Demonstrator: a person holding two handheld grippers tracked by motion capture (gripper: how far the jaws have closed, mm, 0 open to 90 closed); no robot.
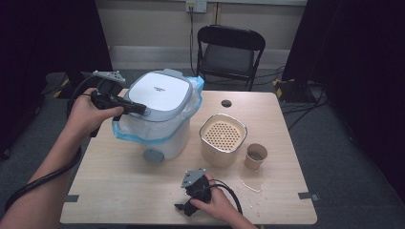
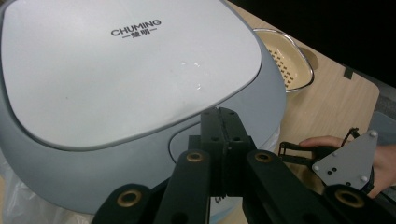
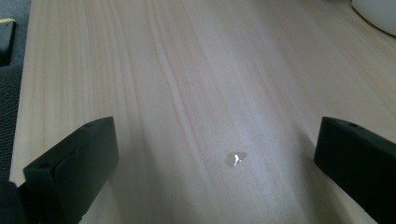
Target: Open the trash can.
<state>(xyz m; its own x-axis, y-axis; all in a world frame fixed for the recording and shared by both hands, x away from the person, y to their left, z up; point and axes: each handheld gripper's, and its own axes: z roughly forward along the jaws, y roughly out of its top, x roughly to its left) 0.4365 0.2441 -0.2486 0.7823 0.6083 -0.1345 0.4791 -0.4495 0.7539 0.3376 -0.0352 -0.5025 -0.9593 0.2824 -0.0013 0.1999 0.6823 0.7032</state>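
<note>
Closed left claw [image 2: 225, 122] against bin lid [image 2: 126, 65]

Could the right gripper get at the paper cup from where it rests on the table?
Probably yes. The right gripper lies with open jaws on the table, and only bare wood with a small spill separates it from the paper cup.

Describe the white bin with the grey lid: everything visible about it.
The bin stands upright on the left half of the wooden table. Its body looks like white plastic, with a small grey tab low on its front. The lid is shut: a light square panel printed CHUMING inside a darker grey rim. A pale blue-edged bag liner spills out from under the lid. The left tongs, jaws shut, press their tips against the lid's front edge.
</note>
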